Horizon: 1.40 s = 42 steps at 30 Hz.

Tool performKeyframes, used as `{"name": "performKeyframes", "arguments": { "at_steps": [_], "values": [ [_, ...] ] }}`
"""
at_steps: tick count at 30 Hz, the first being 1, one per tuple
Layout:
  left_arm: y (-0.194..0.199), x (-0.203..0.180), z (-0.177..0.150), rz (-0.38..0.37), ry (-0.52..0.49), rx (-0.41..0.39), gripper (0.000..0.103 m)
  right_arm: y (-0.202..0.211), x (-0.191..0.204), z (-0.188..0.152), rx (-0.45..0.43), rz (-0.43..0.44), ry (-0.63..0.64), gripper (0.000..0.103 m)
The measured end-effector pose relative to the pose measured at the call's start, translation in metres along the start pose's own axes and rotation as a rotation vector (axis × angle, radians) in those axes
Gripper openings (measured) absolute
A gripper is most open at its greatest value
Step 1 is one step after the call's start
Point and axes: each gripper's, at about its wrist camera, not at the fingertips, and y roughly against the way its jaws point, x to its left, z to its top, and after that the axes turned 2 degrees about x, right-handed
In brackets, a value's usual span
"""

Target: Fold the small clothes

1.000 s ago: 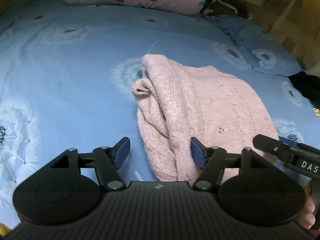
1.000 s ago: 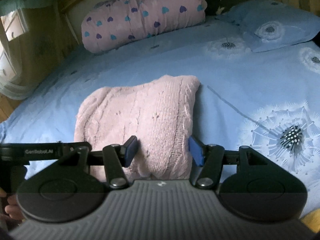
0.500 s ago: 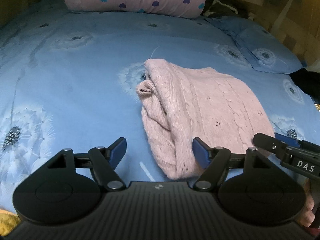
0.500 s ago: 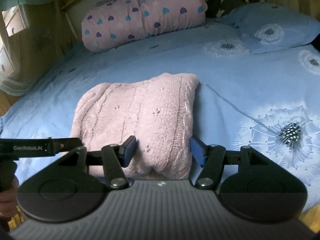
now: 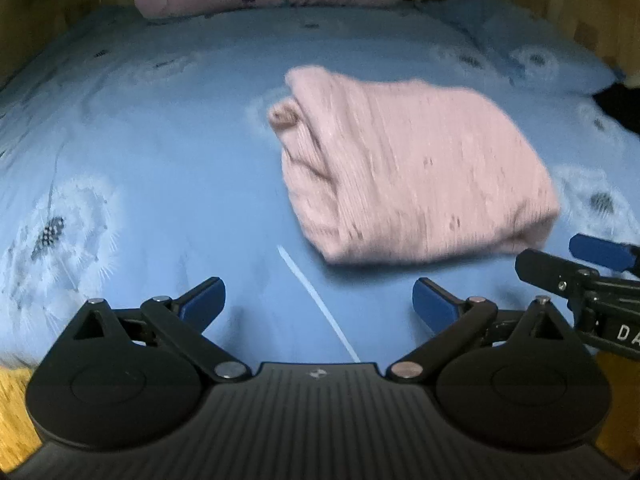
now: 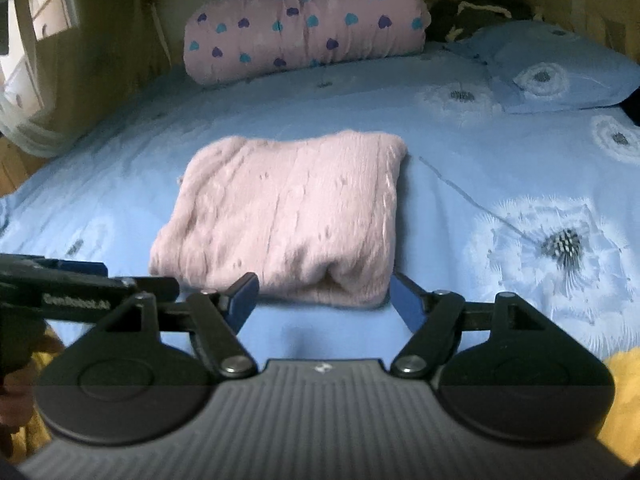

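A pink knitted sweater (image 5: 404, 168) lies folded in a compact rectangle on the blue bed sheet (image 5: 160, 160); it also shows in the right wrist view (image 6: 288, 216). My left gripper (image 5: 319, 302) is open and empty, just short of the sweater's near edge. My right gripper (image 6: 324, 296) is open and empty, its fingers level with the sweater's near edge without holding it. The right gripper also shows at the right edge of the left wrist view (image 5: 588, 276), and the left gripper at the left edge of the right wrist view (image 6: 80, 280).
A pink rolled blanket with hearts (image 6: 304, 20) lies at the head of the bed. A blue pillow (image 6: 560, 68) sits at the far right, with dark clothing (image 6: 480, 12) behind it. Yellow fabric (image 6: 624, 392) shows below the bed's near edge.
Both grippers have drawn back from the sweater's near edge, which was between their fingers. The sweater stays folded on the sheet. The left gripper's jaws stand wider.
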Motion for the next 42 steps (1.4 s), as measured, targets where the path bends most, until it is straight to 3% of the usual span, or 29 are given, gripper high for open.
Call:
{"name": "performKeyframes", "arguments": {
  "at_steps": [11,42],
  "values": [
    [-0.021,-0.008,-0.012,0.046,0.048,0.04,0.103,-0.017,0.008,-0.025,0.081,-0.055,0.081,0.074],
    [-0.021,-0.008,-0.014,0.054,0.05,0.028,0.103,-0.019,0.006,-0.032,0.065,-0.051,0.07,0.077]
  ]
}}
